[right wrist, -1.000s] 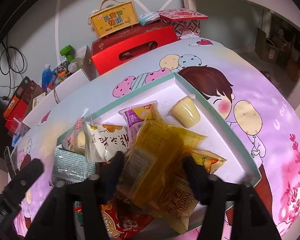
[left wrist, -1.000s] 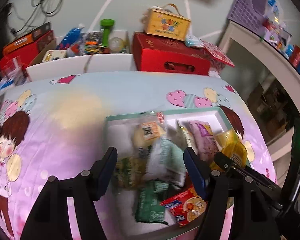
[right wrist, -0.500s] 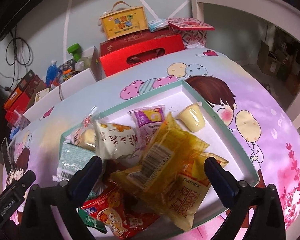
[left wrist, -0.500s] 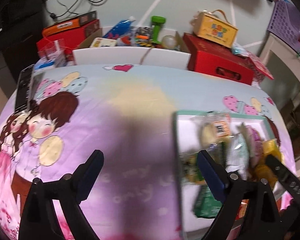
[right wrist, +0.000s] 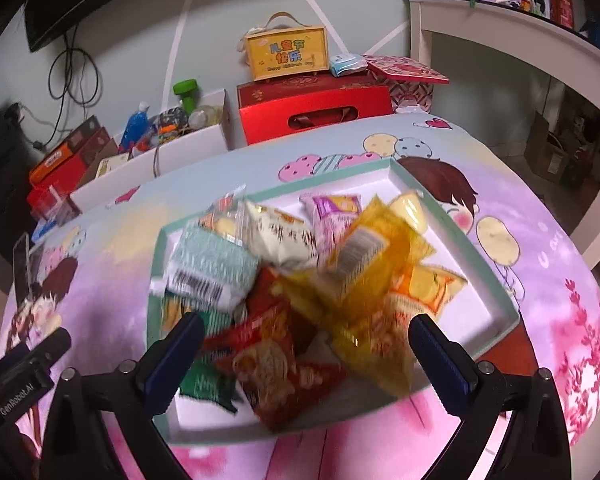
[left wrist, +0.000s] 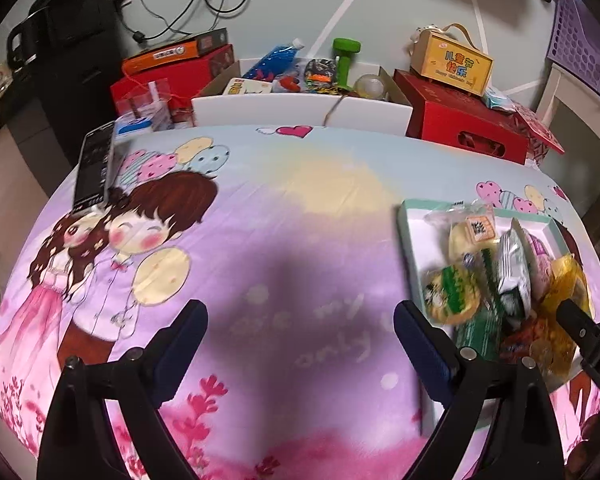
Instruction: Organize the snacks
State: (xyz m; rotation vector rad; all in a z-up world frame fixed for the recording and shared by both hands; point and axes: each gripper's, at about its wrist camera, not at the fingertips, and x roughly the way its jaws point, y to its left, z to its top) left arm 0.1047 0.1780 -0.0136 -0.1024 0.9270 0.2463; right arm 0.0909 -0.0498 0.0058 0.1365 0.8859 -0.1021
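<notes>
Snack packets (right wrist: 300, 280) all lie heaped in the white tray (right wrist: 496, 312), on the right half of the cartoon-print cloth (left wrist: 260, 240): yellow pack on top, red pack at the near edge, green-white pack to the left. Nothing outside the tray; gathering looks done, neat arranging perhaps left.

Right gripper (right wrist: 304, 344) spread wide over the tray's near edge, holding nothing. Left gripper (left wrist: 300, 328) spread wide, empty, over bare cloth left of the tray. Boxes line the far edge.

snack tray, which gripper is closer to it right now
Right. The right gripper hangs open directly over the snack tray; the left gripper is open over bare cloth beside it.
</notes>
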